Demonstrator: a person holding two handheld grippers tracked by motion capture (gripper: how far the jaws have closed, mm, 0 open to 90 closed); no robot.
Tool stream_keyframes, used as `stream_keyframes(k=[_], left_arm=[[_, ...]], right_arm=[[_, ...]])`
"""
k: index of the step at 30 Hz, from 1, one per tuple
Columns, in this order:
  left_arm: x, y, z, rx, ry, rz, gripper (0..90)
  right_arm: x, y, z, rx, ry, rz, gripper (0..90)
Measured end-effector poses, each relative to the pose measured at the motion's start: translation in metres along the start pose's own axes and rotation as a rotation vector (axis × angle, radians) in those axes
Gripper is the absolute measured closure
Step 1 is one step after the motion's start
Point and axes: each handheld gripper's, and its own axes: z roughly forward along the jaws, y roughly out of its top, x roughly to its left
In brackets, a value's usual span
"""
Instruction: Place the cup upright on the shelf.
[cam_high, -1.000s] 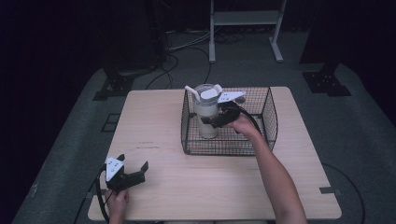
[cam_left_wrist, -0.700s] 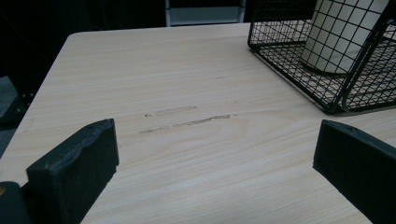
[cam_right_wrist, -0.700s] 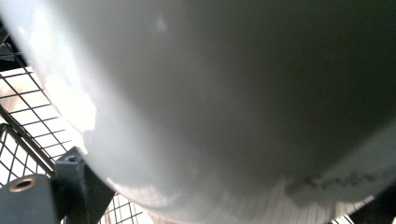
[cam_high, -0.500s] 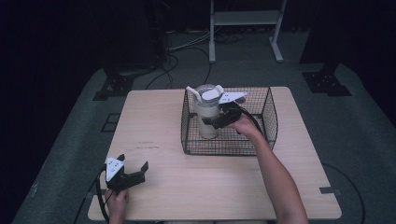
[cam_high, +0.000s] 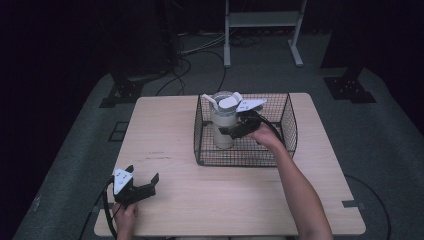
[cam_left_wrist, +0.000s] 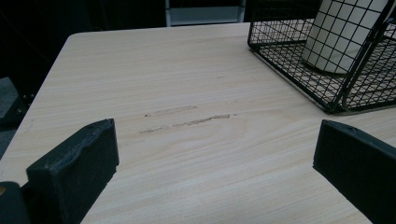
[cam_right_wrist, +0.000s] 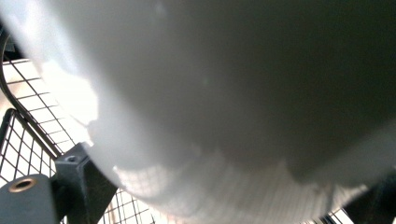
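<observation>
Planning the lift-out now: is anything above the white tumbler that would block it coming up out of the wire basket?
Nothing visible does. The white tumbler stands upright in the wire basket, which is open on top. The right gripper grips its side, with only its own grey plate beside the lid. The left gripper is far off on the table.

High view overhead; gripper views low, sharing wire basket (cam_high: 285, 125).
</observation>
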Motion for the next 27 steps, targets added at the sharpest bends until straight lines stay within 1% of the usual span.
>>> stream_keyframes(k=[7, 16, 19, 24, 27], left_arm=[[0.0, 0.0, 0.0, 0.0, 0.0, 0.001, 0.0], [0.0, 0.0, 0.0, -0.002, 0.001, -0.001, 0.0], [0.0, 0.0, 0.0, 0.002, 0.003, 0.002, 0.0], [0.0, 0.0, 0.0, 0.004, 0.005, 0.003, 0.0], [0.0, 0.0, 0.001, 0.005, 0.006, 0.001, 0.0]], right_arm=[[0.002, 0.001, -0.002, 0.015, -0.012, -0.006, 7.3], [0.002, 0.0, -0.005, 0.016, -0.018, 0.002, 7.3], [0.003, 0.001, -0.011, 0.006, -0.019, 0.0, 7.4], [0.002, 0.002, -0.019, 0.011, -0.023, -0.009, 7.4], [0.001, 0.0, -0.027, 0.014, -0.038, 0.002, 7.4]])
